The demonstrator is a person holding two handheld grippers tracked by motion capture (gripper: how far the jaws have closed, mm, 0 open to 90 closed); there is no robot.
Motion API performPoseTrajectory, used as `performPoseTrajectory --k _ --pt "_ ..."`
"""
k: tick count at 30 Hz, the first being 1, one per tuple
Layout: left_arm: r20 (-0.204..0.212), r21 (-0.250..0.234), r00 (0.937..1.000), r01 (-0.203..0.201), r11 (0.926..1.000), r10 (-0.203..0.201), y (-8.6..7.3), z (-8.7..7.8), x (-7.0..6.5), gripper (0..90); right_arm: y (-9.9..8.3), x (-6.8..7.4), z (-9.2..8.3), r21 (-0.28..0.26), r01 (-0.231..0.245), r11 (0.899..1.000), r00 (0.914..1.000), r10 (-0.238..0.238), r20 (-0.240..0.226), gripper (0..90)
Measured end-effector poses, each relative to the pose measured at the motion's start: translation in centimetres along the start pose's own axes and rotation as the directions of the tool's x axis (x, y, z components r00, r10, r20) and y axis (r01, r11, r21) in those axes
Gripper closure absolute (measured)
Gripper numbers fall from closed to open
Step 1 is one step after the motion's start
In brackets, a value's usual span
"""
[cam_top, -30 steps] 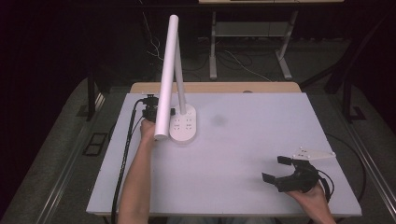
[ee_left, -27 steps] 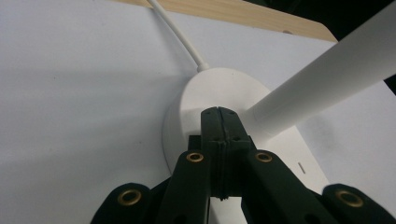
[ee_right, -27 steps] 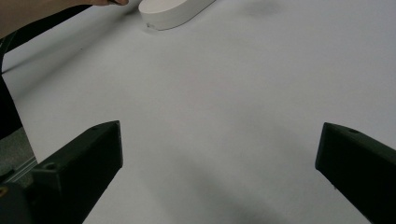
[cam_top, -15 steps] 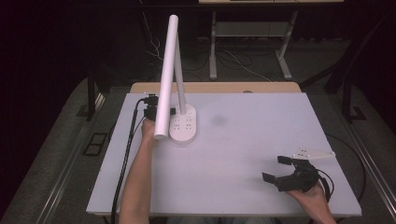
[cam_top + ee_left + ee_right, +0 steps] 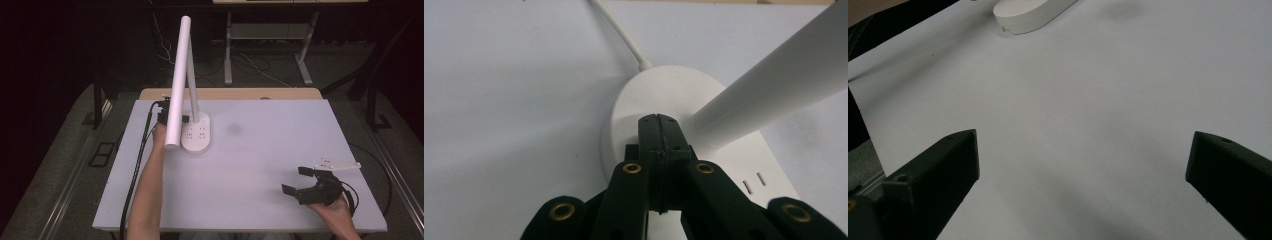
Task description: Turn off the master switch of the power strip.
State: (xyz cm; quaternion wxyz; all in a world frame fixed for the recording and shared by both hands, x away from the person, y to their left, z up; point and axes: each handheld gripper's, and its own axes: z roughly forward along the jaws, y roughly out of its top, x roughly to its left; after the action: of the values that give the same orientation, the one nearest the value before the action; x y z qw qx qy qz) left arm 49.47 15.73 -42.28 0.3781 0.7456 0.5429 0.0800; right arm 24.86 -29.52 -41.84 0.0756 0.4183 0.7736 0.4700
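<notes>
White tabletop [image 5: 260, 165] filled the middle of a dark room, and on its far left part stood a white desk lamp. The lamp base [image 5: 196, 134] was a flat oval with socket slots on top; a slim stem rose from it, and a long tube head [image 5: 177, 80] hung out over the near-left side. A white cord [image 5: 619, 30] left the base's far end.

The left gripper [image 5: 658, 131] sat at the base, just beside the stem's foot, its 2 black jaws pressed together with nothing between them, tips resting on or just above the base top; contact could not be confirmed. Judged from that pose, the step was a press on a control in the base. Doing it well would have meant pushing straight down, lightly, so the base did not slide or tip.

The right gripper [image 5: 316, 187] lay well apart at the near-right corner, jaws spread wide over bare table.

Beyond the table ran a wooden edge [image 5: 230, 94], then dim floor with loose cables and the metal legs of another desk [image 5: 227, 55].
</notes>
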Motion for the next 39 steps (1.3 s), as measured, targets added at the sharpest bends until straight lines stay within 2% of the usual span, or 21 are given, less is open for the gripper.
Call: performPoseTrajectory --k 1,2,6,7,10,14,18,20,27,33,35,39 --pt "-0.006 -0.003 0.9999 0.011 0.9999 -0.011 0.1 0.0 -0.1 90.0 0.0 0.0 0.0 0.000 -0.002 1.000 1.0000 0.002 0.000 0.0" --pt "0.012 0.001 0.9998 0.016 0.9999 -0.016 0.1 -0.1 0.1 90.0 0.0 0.0 0.0 -0.003 0.000 1.000 1.0000 0.000 0.000 0.0" --pt "0.057 -0.040 0.9968 0.059 0.9975 -0.057 -0.3 -0.2 0.7 90.0 0.0 -0.1 -0.2 -0.010 -0.008 1.000 1.0000 0.008 0.003 0.0" --pt "0.053 -0.047 0.9963 0.071 0.9964 -0.068 -0.3 -0.4 0.8 90.0 0.0 -0.2 -0.3 -0.012 -0.012 1.000 0.9999 0.012 0.002 0.0" --pt "0.079 -0.070 0.9935 0.087 0.9937 -0.082 -0.8 -0.6 1.1 90.0 0.0 -0.2 -0.5 -0.016 -0.013 1.000 0.9999 0.014 0.005 0.0" --pt "0.096 -0.113 0.9891 0.122 0.9861 -0.111 -1.7 -1.3 1.5 90.0 0.0 -0.3 -0.7 -0.030 -0.020 0.999 0.9997 0.020 0.009 0.0" --pt "0.115 -0.166 0.9895 0.106 0.9804 -0.088 -2.4 -2.4 1.6 89.4 0.0 -0.3 -0.7 -0.025 -0.020 0.999 0.9998 0.021 0.009 0.0" --pt "0.128 -0.191 0.9885 0.104 0.9761 -0.080 -2.7 -2.9 1.6 79.6 0.0 -0.3 -0.6 -0.027 -0.018 0.999 0.9998 0.018 0.009 0.0" --pt "0.150 -0.238 0.9854 0.115 0.9644 -0.081 -3.8 -4.7 2.0 72.6 0.0 -0.2 -0.6 -0.032 -0.016 0.999 0.9998 0.016 0.012 0.0" --pt "0.162 -0.242 0.9845 0.106 0.9644 -0.068 -4.4 -6.1 2.2 62.0 0.0 -0.3 -0.5 -0.029 -0.014 0.999 0.9998 0.015 0.013 0.0" --pt "0.163 -0.246 0.9838 0.114 0.9625 -0.075 -4.6 -6.5 2.2 58.2 0.0 -0.3 -0.6 -0.030 -0.014 0.999 0.9998 0.014 0.013 0.0" --pt "0.169 -0.252 0.9829 0.115 0.9609 -0.073 -5.0 -7.3 2.0 46.3 0.0 -0.3 -0.6 -0.034 -0.016 0.999 0.9998 0.017 0.011 0.0"
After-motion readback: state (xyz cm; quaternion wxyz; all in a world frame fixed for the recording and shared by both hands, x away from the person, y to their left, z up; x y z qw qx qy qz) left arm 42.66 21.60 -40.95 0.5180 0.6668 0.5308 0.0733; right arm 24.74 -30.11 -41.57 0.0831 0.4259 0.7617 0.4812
